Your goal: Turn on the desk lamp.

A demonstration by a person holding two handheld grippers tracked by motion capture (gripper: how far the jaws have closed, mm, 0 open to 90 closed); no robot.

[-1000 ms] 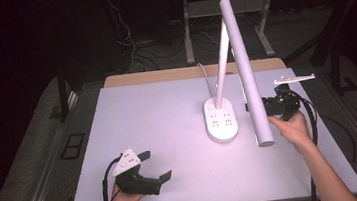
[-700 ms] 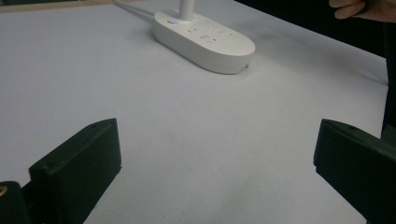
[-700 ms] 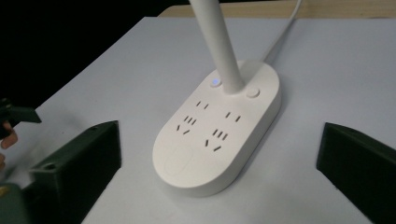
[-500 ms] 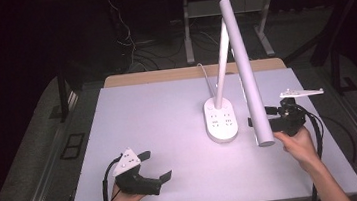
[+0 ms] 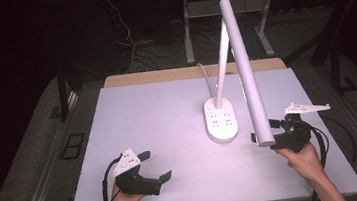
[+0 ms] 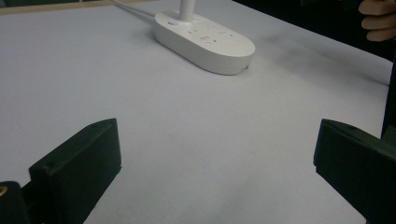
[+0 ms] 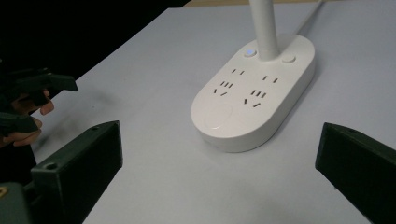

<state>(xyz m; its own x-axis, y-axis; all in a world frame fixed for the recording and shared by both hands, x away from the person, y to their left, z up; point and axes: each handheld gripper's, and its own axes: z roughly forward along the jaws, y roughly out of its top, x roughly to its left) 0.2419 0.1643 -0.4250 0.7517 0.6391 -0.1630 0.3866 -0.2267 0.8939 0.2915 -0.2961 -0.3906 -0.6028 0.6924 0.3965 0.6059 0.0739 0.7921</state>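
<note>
I note the desk lamp's socket base (image 5: 222,122) at frame centre on the table (image 5: 157,112). My left gripper (image 5: 154,167), lower left, gapes empty. Right gripper (image 5: 262,131), centre-right, gapes too, seemingly beside the lamp head (image 5: 244,68).

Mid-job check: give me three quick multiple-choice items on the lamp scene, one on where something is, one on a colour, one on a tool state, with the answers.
1. Where does the lamp base sit on the table?
A. Right of centre
B. Near left corner
C. Far left corner

2. What colour is the small lit button beside the lamp's stem?
A. Red
B. Blue
C. Green

3. How does the left tool stand?
A. Shut on the cord
C. Shut on the lamp head
B. Open, holding nothing

Answers: 1 A, the high view shows the base toward the right tool. 2 B, it glows blue in the right gripper view. 3 B, its jaws stand wide apart over bare table.
</note>
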